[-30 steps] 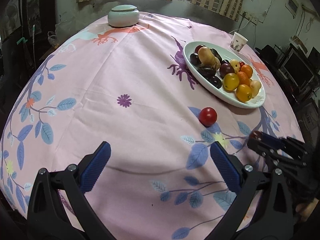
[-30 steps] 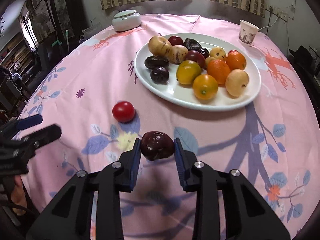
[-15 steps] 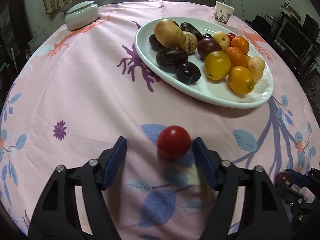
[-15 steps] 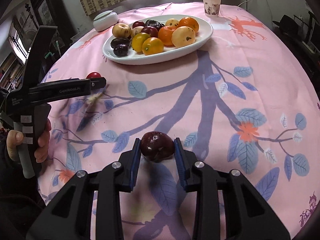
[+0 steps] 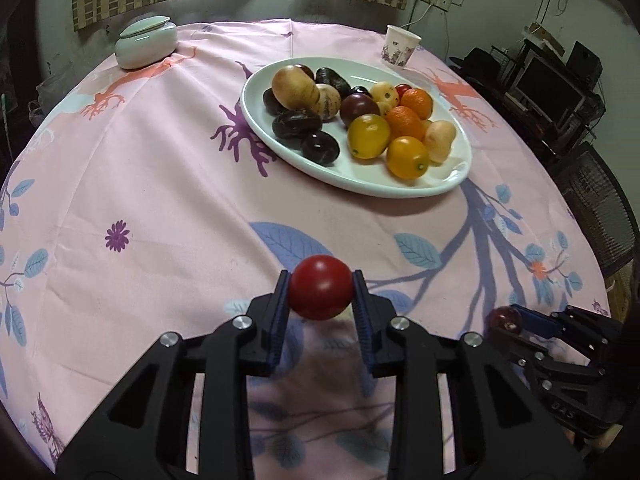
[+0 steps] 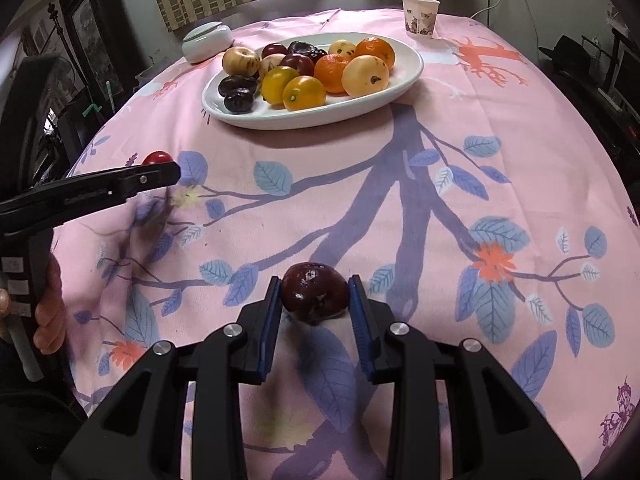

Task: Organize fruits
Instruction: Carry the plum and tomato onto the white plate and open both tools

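Red and round, a small tomato-like fruit (image 5: 320, 293) sits pinched between the blue pads of the left gripper (image 5: 320, 300), whose jaws have just been closing and now press on both its sides. It sits low over the pink floral tablecloth (image 5: 160, 200); whether it is lifted clear of the cloth cannot be told. To the right of those tongs and slightly nearer the person, the right gripper (image 6: 314, 300) is clamped on a dark maroon fruit (image 6: 314, 293), narrow jaws against its flanks, also just above the cloth.

Ahead of both tongs, across a stretch of bare cloth, lies a white oval plate (image 5: 448, 188) piled with fruit: dark plums at its near-left end, pale brownish ones behind, yellow and orange ones toward the right. Beyond the plate stand a paper cup (image 5: 401, 46) to the right and a pale green lidded jar (image 5: 146, 42) far to the left.

Judging by the layout, most fruit is already gathered on the plate. The two stray pieces are both gripped; what seems left is carrying each over to the plate and releasing it, perhaps beside fruit of like colour. No other loose fruit shows on the cloth.
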Motion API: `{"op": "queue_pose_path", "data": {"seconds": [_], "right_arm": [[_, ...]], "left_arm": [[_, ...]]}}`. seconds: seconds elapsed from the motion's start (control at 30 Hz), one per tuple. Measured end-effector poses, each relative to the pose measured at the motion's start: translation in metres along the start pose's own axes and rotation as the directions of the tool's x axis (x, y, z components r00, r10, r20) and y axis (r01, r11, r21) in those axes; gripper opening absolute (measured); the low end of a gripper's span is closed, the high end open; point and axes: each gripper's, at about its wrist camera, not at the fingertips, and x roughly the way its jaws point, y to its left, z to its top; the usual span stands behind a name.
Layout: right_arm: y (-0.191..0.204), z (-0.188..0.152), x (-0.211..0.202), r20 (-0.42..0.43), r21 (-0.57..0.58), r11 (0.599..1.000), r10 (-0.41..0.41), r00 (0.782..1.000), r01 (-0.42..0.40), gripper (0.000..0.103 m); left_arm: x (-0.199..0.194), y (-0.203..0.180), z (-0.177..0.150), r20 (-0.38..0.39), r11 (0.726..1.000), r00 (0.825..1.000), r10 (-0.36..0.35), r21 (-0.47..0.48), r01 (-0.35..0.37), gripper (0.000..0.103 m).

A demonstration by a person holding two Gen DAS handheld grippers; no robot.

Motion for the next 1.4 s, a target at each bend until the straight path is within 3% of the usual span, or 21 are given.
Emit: {"op": "queue_pose_path", "data": {"seconds": [0.3,0.6,0.8,0.97,1.13,1.2,1.4], "right_arm": [[0.003,-0.003,-0.005,0.007,0.005,1.0,0.006,1.0,-0.006,0.034],[0.008,0.002,-0.021,0.024,-0.016,0.999,0.036,0.999,-0.035,0.034],[-0.004,0.045,-0.023,0.074,-0.036,0.998,0.045,0.996,-0.042,0.034],[-0.012,0.12,-0.016,0.157,-0.073,0.996,0.061,0.986,-0.05,0.034],[-0.018,0.185,0.022,0.157,-0.087,0.996,0.043,0.987,-0.03,0.033],[-0.022,0.198,0.041,0.129,-0.089,0.996,0.039,0.991,-0.028,0.033],[-0.026,0.214,0.064,0.095,-0.09,0.995,0.047,0.994,-0.039,0.033]], "left_arm": [[-0.047,-0.012,-0.017,0.051,0.998,0.997,-0.056,0.019,0.055,0.03],[-0.053,-0.013,0.003,0.051,0.999,0.998,-0.041,0.022,0.04,0.03],[-0.024,-0.023,0.056,0.027,0.999,1.0,0.006,0.037,-0.007,0.031],[0.015,-0.029,0.128,0.033,0.997,0.997,0.074,0.026,-0.075,0.031],[0.067,-0.033,0.192,-0.01,0.993,0.993,0.114,0.022,-0.114,0.031],[0.084,-0.032,0.205,-0.031,0.991,0.991,0.13,0.017,-0.129,0.031],[0.109,-0.036,0.216,-0.067,0.997,0.994,0.082,0.017,-0.081,0.031]]}}
